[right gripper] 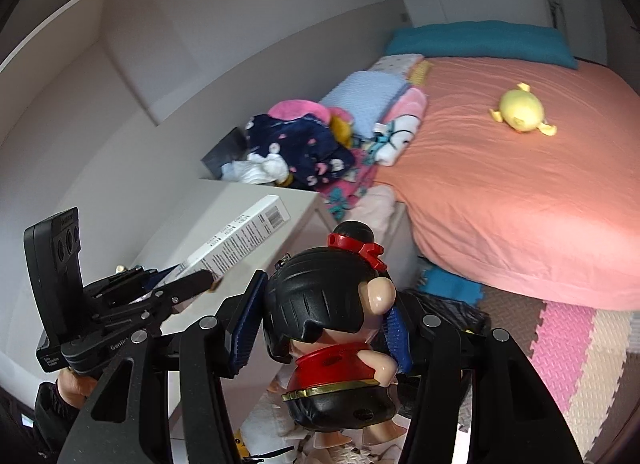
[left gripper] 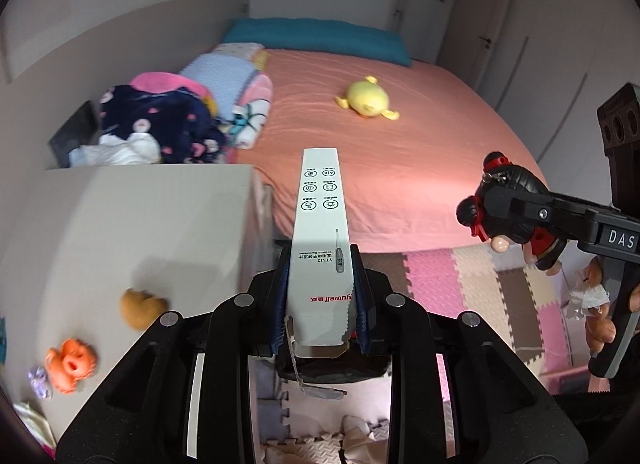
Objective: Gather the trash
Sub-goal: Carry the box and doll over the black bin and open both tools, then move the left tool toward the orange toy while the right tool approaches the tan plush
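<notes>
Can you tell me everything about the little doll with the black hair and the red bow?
The doll looks like shiny hard plastic: big black hair with a bun, a red bow on top, a red top, a gold band at the waist and a black skirt. Its arms are peach. A small metal loop sits on its head. The right gripper holds it in the air, blue pads pressing both sides. It tilts a little, facing away, above the foam mat beside the bed.

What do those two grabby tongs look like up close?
Both tongs, the left tongs and the right tongs, are black angular frames with round silver bolts. Their fingers carry ridged dark-blue pads. White lettering marks each body, and each carries a black block with three round holes. A dark sleeve shows behind the left one.
</notes>
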`<move>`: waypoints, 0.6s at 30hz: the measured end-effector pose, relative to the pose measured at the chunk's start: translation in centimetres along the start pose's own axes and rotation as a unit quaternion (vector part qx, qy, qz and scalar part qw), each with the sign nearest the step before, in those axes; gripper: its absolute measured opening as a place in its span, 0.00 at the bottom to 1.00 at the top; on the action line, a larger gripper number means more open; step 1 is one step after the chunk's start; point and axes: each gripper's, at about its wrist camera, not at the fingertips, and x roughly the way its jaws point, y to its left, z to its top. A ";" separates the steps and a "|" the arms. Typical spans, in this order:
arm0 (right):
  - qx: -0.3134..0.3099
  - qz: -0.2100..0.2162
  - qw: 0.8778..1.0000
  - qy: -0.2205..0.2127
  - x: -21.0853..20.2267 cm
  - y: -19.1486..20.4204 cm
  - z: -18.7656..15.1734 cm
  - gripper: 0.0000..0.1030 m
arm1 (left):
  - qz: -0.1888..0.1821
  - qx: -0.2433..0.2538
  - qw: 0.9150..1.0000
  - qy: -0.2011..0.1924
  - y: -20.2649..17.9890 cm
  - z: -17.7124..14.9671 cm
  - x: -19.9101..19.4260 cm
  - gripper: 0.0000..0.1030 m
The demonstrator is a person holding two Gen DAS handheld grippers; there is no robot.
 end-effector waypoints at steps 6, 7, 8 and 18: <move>0.044 -0.029 0.998 0.022 1.3 -3.5 1.2 0.62 | -0.029 0.025 0.997 0.070 -2.8 0.9 5.4 0.33; 0.050 -0.038 0.998 0.011 1.2 -3.8 1.6 0.71 | -0.011 0.030 0.997 0.077 -3.0 1.0 6.1 0.64; 0.051 -0.046 0.998 -0.002 0.7 -4.0 1.7 0.74 | 0.005 0.033 0.996 0.077 -3.2 1.1 6.4 0.96; 0.051 -0.046 0.997 -0.021 0.3 -4.4 1.7 0.75 | 0.011 0.018 0.997 0.069 -0.7 1.1 6.2 0.94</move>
